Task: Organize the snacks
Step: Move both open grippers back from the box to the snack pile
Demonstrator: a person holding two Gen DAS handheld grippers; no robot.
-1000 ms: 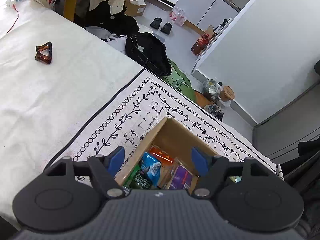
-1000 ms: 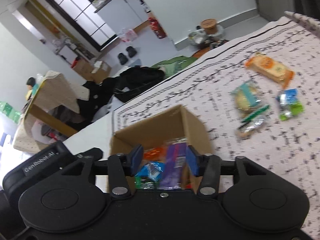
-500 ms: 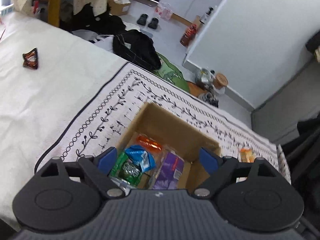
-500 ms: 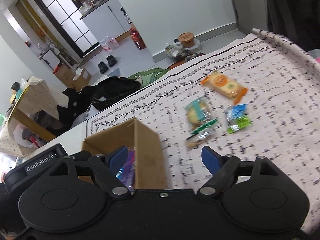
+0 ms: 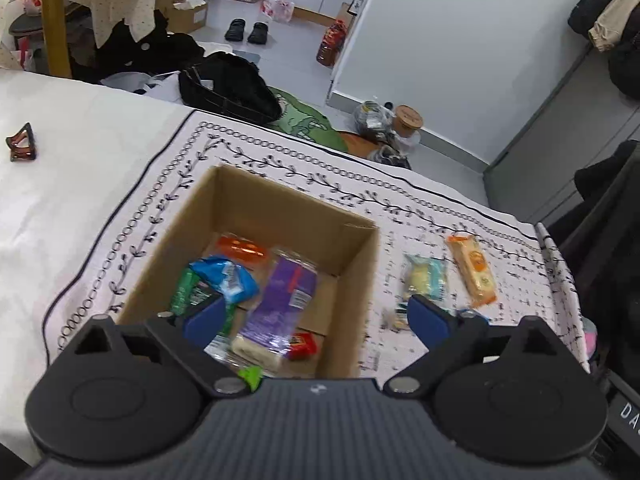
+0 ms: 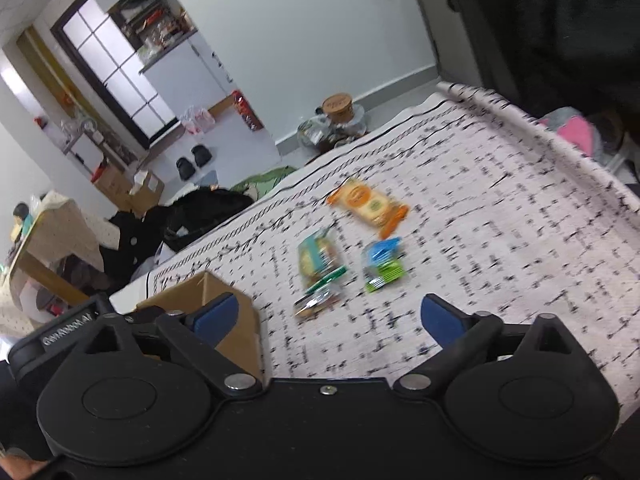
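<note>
Bench (image 5: pixel 72 200) is covered in white cloth, with a black-patterned mat (image 5: pixel 168 208) laid over the part that carries the task items. Room behind is cluttered: grey floor, white wall, black bag (image 5: pixel 228 88) and green rug just off the far bench edge, pair of black shoes (image 5: pixel 246 30), wooden-lidded jar (image 5: pixel 408 118) on the floor, glazed door (image 6: pixel 116 76) farther back.

Cardboard box (image 5: pixel 256 204) sits open on the mat, under the left tongs (image 5: pixel 316 318). Inside it: purple packet (image 5: pixel 280 300), blue packet (image 5: pixel 224 276), orange packet (image 5: pixel 240 248), green ones partly hidden.

Loose snacks on the mat beside the box, apart from it: orange biscuit pack (image 6: pixel 366 204), yellow-and-teal pack (image 6: pixel 316 256), blue-green pack (image 6: pixel 382 266), and a small clear pack (image 6: pixel 318 300) touching the teal one. Motion blur on these in the right wrist view.

Left tongs: jaws have just been opening, now spread wide, nothing gripped; one finger over the box interior, the other over the mat past the box wall.
Right tongs (image 6: pixel 328 316): jaws have just been opening, wide apart, empty, over bare mat just short of the loose packs. Box corner sits at its left finger.

Brown triangular item (image 5: pixel 22 144) sits alone on the plain cloth, well away.
</note>
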